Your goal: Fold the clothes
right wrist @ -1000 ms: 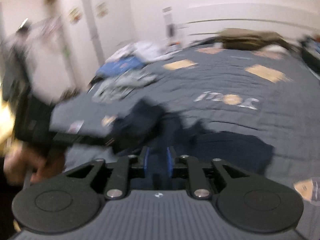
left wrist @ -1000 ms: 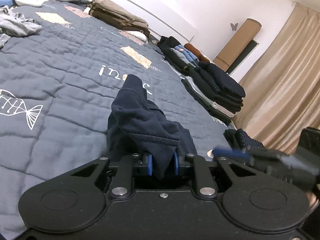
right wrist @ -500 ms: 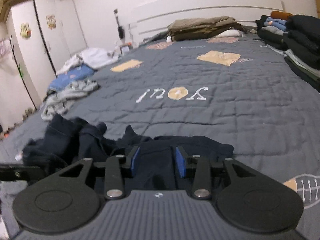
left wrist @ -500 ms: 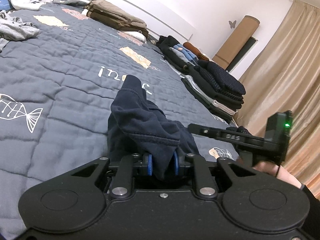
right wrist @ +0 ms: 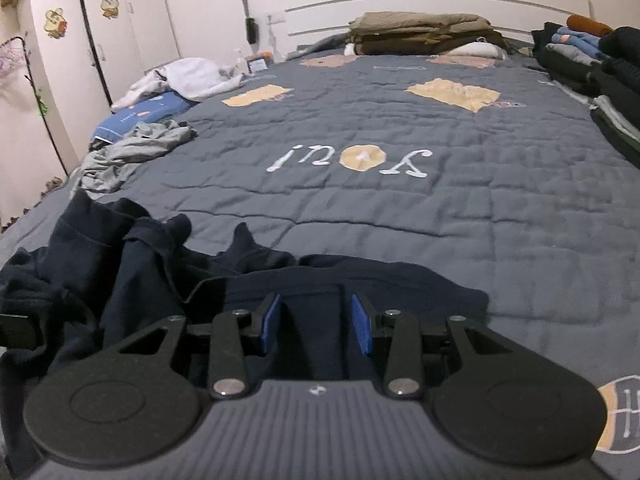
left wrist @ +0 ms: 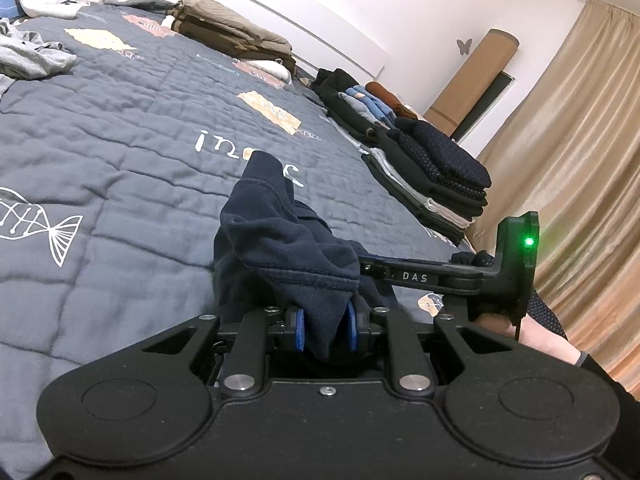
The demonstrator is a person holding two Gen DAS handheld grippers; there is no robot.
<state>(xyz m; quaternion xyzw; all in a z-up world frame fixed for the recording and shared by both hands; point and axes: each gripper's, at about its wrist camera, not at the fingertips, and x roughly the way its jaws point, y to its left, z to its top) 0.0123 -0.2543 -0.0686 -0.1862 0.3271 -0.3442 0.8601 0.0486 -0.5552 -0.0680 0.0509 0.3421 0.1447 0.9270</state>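
A dark navy garment (left wrist: 280, 240) lies bunched on the grey quilted bed (left wrist: 120, 140). My left gripper (left wrist: 323, 330) is shut on a raised fold of it, the cloth pinched between the blue pads. In the right wrist view the same garment (right wrist: 140, 264) spreads flat toward the right. My right gripper (right wrist: 316, 324) sits low over that flat part. Its jaws are closing, with navy cloth lying between the blue pads (right wrist: 268, 320), and the pads are not pressing on it. The right tool's black bar (left wrist: 420, 278) reaches in beside the left gripper, held by a hand (left wrist: 520, 328).
Folded dark clothes (left wrist: 436, 172) are stacked along the bed's right edge. A khaki folded pile (right wrist: 420, 30) lies by the headboard. A loose grey garment (right wrist: 132, 152) and white and blue clothes (right wrist: 192, 76) lie at the left edge. Beige curtains (left wrist: 580, 160) hang on the right.
The right gripper swung in from the side and came down onto the flat part of the garment, with its jaws wider apart than a second ago. The left gripper kept still, holding its fold.
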